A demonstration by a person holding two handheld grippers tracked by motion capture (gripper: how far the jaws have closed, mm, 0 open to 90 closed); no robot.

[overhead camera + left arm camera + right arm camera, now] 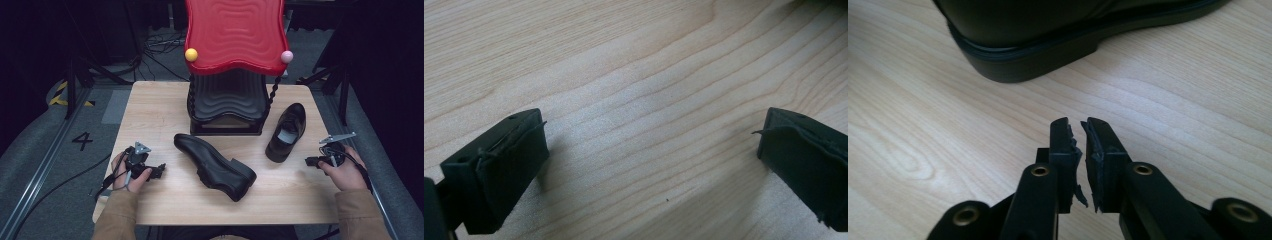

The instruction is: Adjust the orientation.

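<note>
On the table, in front of the red-and-black shoe rack, we see two black leather shoes; the nearer shoe lies in the middle of the table between our hands, and the far shoe stands to the right of the rack's foot, near the right hand-held gripper; the nearer shoe seems tipped partly onto its side, its long axis running on a slant, toe toward the far left and heel toward us and to the right; the far shoe stands upright on its sole, toe toward the far side and slightly right, heel toward us, its opening showing a pale insole; we judge both to be moderately heavy, with stiff soles and heels, smooth and somewhat slippery leather uppers, and a softer collar that gives under pressure; the collar rim or the heel counter looks like the surest place to pinch, since the polished toe would slide; the right hand-held gripper's jaws are all but closed on nothing, pointing at the far shoe's heel just ahead; the left hand-held gripper rests spread wide and empty over bare wood, well apart from the nearer shoe
</note>
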